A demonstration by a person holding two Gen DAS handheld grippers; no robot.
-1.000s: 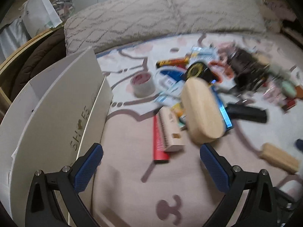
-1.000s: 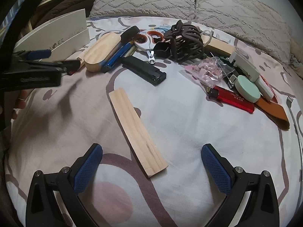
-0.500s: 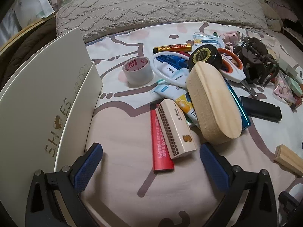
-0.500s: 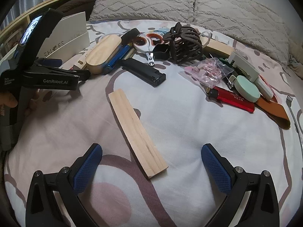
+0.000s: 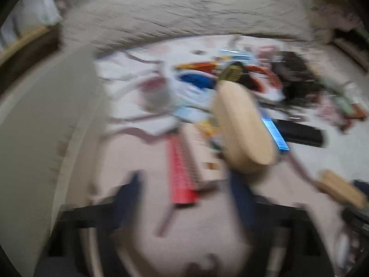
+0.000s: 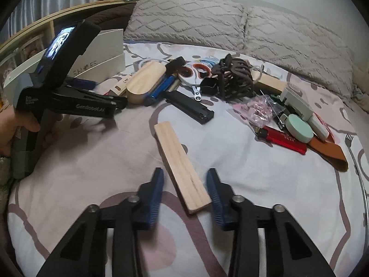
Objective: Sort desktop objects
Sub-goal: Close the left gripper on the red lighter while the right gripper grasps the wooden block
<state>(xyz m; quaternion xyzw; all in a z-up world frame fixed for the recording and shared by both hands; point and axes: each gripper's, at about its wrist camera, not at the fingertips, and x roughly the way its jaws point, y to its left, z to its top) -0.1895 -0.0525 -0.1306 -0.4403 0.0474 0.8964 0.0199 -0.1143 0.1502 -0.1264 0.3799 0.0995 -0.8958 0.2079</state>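
On the bed, the wooden slat [image 6: 182,168] lies between the closing, not-yet-touching jaws of the right gripper [image 6: 184,184]; stiff and light, best pinched across its near end. The left gripper [image 5: 184,198] narrows on nothing.

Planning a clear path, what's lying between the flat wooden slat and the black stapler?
Nothing: only bare bedsheet separates the wooden slat from the black stapler, shown in the right wrist view.
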